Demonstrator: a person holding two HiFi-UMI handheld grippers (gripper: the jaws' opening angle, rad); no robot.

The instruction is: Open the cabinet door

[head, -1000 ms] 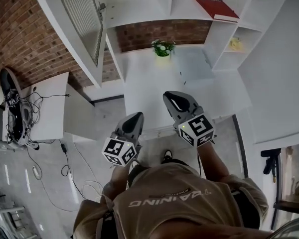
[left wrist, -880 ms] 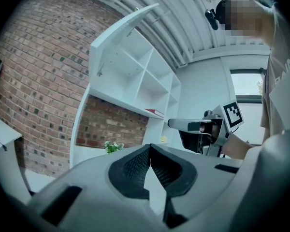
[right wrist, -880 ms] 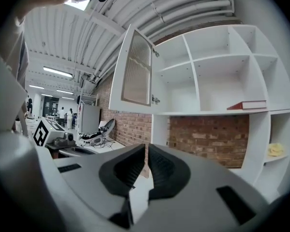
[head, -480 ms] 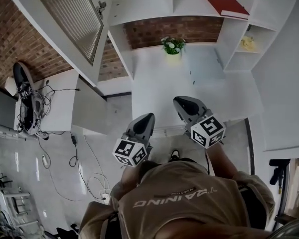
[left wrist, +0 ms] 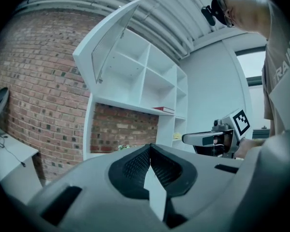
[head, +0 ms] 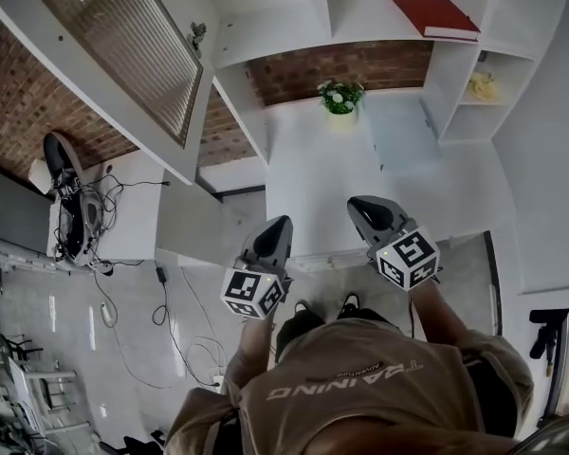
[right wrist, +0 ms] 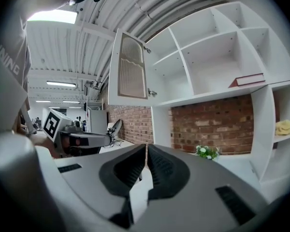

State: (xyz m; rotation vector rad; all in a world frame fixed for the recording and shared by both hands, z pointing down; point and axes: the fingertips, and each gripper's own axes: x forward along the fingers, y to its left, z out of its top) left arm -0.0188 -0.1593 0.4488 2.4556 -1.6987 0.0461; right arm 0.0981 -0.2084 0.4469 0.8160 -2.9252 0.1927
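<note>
The white cabinet door (head: 123, 55) with its ribbed glass panel stands swung wide open at the upper left of the shelf unit (head: 360, 8). It also shows as the door (left wrist: 108, 42) in the left gripper view and the door (right wrist: 132, 66) in the right gripper view. My left gripper (head: 279, 226) and right gripper (head: 360, 207) hover side by side over the front of the white counter (head: 313, 159), well short of the door and touching nothing. Both are shut and empty: the left gripper (left wrist: 150, 147) and the right gripper (right wrist: 146, 147) each show their jaws meeting at the tips.
A red book (head: 431, 12) lies on a shelf, a small potted plant (head: 339, 96) stands at the back of the counter, and a yellow object (head: 482, 85) sits in a right-hand cubby. To the left is a white desk (head: 123, 216) with cables and black gear (head: 71, 197).
Both grippers have shifted a little to the right and down in the head view, the right one sinking more. The door stays open. The person's feet have come into view.
</note>
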